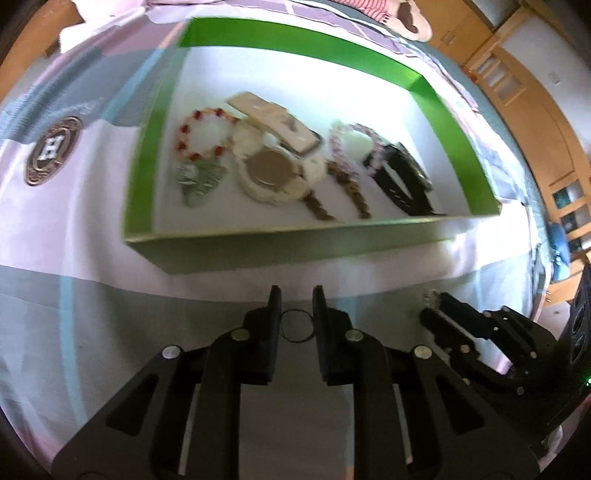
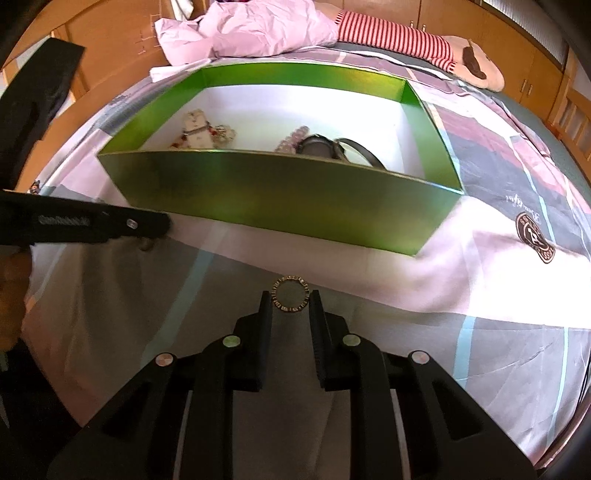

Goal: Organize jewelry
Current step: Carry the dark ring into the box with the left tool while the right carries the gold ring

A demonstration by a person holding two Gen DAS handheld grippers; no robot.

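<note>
A green box (image 1: 461, 122) with a white floor stands on the bed. It holds a red bead bracelet (image 1: 201, 133), a pale watch (image 1: 271, 171), a pink bead bracelet (image 1: 351, 144), a black watch (image 1: 402, 177) and other pieces. My left gripper (image 1: 296, 299) is in front of the box, jaws narrowly apart around a thin dark ring (image 1: 296, 326). My right gripper (image 2: 290, 299) is shut on a small studded gold ring (image 2: 290, 294), held in front of the box (image 2: 280, 192). The right gripper also shows in the left wrist view (image 1: 436, 299), and the left gripper in the right wrist view (image 2: 162, 223).
The bed has a pink and grey sheet with a round brown logo (image 1: 51, 149). A crumpled pink cloth (image 2: 251, 33) and a striped plush toy (image 2: 424, 44) lie behind the box. Wooden cabinets (image 1: 524, 96) line the room.
</note>
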